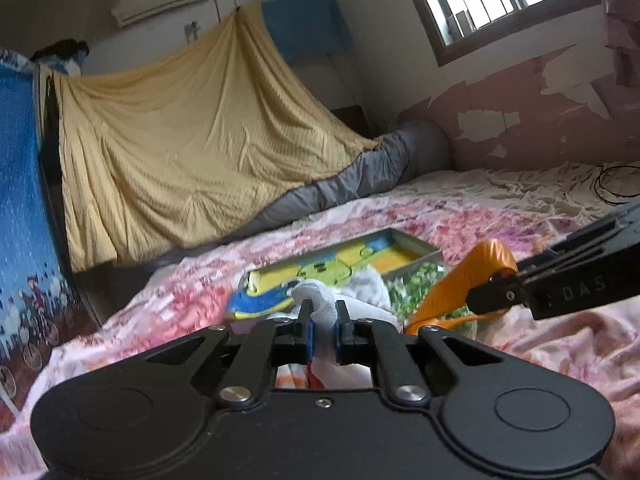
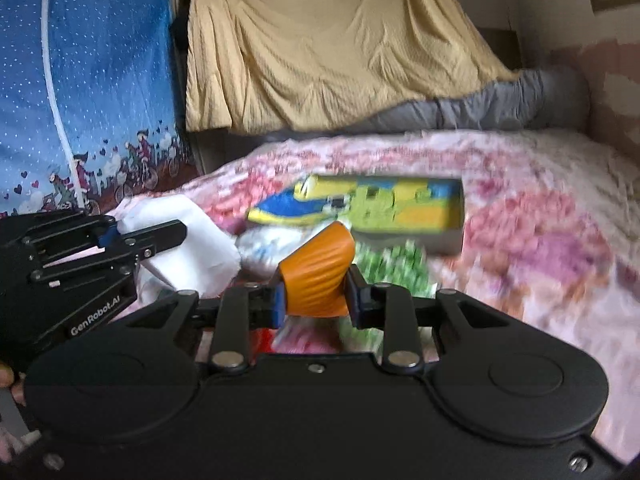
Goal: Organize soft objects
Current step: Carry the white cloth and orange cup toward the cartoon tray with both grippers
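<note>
A white cloth (image 1: pixel 316 292) is pinched between the pads of my left gripper (image 1: pixel 324 310), which is shut on it just above the bed. The right wrist view shows that same white cloth (image 2: pixel 192 248) hanging from the left gripper (image 2: pixel 168 236) at the left. My right gripper (image 2: pixel 316 284) is shut on a ribbed orange cloth (image 2: pixel 320 256). From the left wrist, the orange cloth (image 1: pixel 472 272) sticks up from the right gripper (image 1: pixel 492 292). Behind them lies a grey box (image 1: pixel 416 240) with a yellow, green and blue lining, its wall (image 2: pixel 448 240) blurred.
A blue and yellow cloth (image 1: pixel 256 304) and a green patterned cloth (image 1: pixel 416 284) lie by the box on the pink floral bedspread (image 1: pixel 460 208). A yellow blanket (image 1: pixel 180 120) hangs at the back over a grey quilt (image 1: pixel 360 176). A blue curtain (image 2: pixel 100 80) stands left.
</note>
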`<state>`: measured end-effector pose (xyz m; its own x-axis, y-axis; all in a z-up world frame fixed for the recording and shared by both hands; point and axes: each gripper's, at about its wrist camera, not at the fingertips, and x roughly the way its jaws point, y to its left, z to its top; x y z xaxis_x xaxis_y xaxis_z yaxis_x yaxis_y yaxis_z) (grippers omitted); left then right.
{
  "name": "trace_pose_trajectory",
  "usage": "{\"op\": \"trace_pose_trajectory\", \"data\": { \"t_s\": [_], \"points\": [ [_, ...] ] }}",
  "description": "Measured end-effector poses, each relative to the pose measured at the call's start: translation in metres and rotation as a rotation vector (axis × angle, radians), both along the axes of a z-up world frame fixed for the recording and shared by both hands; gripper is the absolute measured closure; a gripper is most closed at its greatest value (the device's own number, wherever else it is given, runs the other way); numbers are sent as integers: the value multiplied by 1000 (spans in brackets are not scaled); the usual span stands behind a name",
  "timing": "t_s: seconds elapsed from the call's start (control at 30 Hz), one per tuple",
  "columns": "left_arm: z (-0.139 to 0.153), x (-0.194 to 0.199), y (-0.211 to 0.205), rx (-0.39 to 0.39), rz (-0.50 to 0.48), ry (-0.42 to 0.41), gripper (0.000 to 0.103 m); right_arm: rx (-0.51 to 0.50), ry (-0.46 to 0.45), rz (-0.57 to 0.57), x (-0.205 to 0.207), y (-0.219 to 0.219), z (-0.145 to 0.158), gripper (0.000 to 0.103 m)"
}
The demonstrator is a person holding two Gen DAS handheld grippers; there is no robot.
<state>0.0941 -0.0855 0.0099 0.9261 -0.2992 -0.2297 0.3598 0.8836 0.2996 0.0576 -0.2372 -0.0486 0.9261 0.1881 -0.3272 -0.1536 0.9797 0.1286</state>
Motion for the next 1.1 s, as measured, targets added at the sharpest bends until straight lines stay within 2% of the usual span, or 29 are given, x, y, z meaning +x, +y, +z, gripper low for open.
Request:
{"op": "trace_pose_trajectory", "data": {
  "t_s": [0.27, 0.4, 0.6, 0.73, 0.9, 1.1],
  "points": [
    [35, 39, -37, -36, -8, -28, 93, -116, -156, 4, 51, -19, 31, 81],
    [47, 82, -56, -86, 4, 27, 93, -114, -190, -46, 96, -37, 40, 81],
    [58, 158, -79, -175, 43, 140, 93, -83, -144, -87, 157, -63, 40, 81],
    [56, 205, -99, -168, 73, 191, 93, -54, -88, -83, 190, -77, 35, 81],
    [41, 261, -117, -206, 143, 301, 93, 5, -26, -107, 230, -89, 28, 81],
    [19, 301, -128, -241, 201, 377, 92, 71, 41, -108, 255, -103, 10, 80]
  ]
}}
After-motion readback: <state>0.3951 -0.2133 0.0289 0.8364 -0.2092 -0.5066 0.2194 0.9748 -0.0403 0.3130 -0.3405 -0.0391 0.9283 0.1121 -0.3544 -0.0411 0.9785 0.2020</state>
